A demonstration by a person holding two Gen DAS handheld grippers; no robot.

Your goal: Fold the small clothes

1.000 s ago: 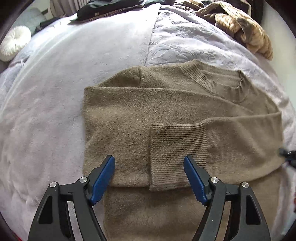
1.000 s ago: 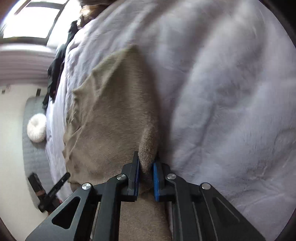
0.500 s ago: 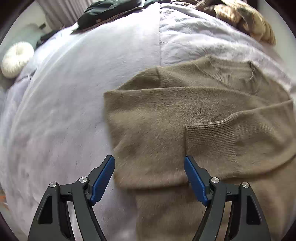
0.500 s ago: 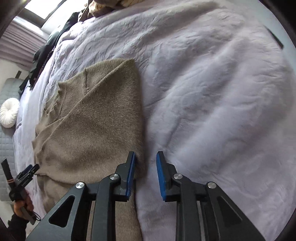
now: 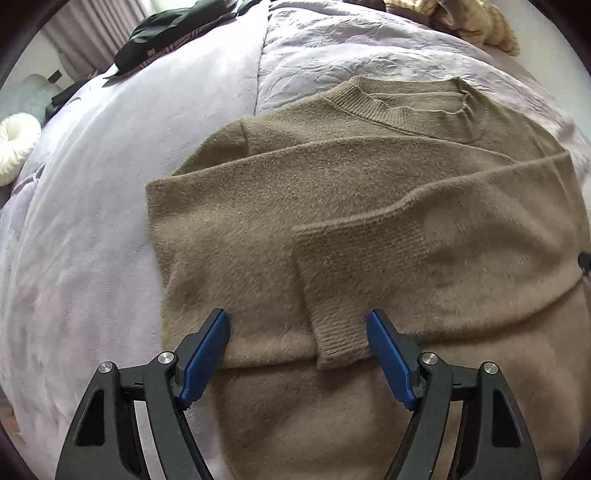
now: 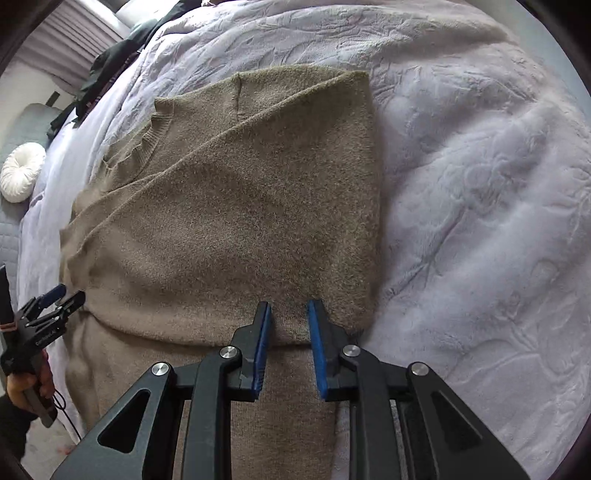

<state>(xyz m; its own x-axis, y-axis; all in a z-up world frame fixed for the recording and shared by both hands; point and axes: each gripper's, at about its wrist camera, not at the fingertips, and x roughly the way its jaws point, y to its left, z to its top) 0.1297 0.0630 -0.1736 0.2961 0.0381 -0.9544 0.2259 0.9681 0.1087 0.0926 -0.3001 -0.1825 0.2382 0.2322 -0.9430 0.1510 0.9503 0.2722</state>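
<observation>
An olive-brown knit sweater [image 5: 351, 206] lies flat on the lilac bed cover [image 5: 92, 221], with both sleeves folded across its front. My left gripper [image 5: 297, 317] hangs open above the sweater, its blue pads astride the ribbed cuff [image 5: 332, 332] of the upper sleeve without touching it. In the right wrist view the sweater [image 6: 240, 206] fills the middle. My right gripper [image 6: 289, 305] hovers over the folded sleeve near the sweater's right edge; its jaws stand a little apart and are closing, with no cloth pinched between them. The left gripper [image 6: 55, 299], held by a hand, shows at the left edge.
A round white cushion [image 5: 16, 147] lies off the bed at the left. Dark clothing [image 5: 173, 22] and a tan bundle of clothes [image 5: 472, 18] sit at the far end of the bed. Bare bed cover [image 6: 480, 184] stretches to the right of the sweater.
My right gripper has let go of the sweater fold it pinched and shifted left over the garment, which now lies flat. The left gripper stayed open, drifting sideways and back.
</observation>
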